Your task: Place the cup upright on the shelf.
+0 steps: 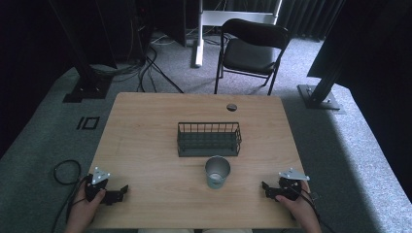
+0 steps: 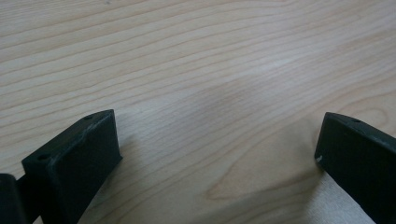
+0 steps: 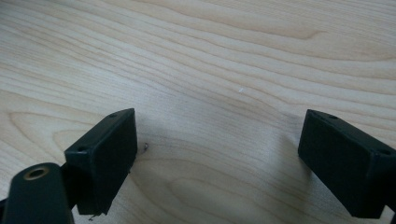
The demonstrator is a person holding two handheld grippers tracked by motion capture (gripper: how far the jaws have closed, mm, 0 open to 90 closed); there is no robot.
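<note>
Both grippers rest on the surface (image 1: 145, 126) with jaws wide and empty: left gripper (image 1: 121, 190), right gripper (image 1: 266, 188). Between them stands the cup (image 1: 217, 171), upright just before the basket (image 1: 209, 139), slightly nearer the right gripper, I judge.

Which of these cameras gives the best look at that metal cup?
The high view: the cup stands upright, whole and unobstructed, just in front of the wire basket. The left and right gripper views look down at bare table between their open jaws, so they add nothing about it.
</note>
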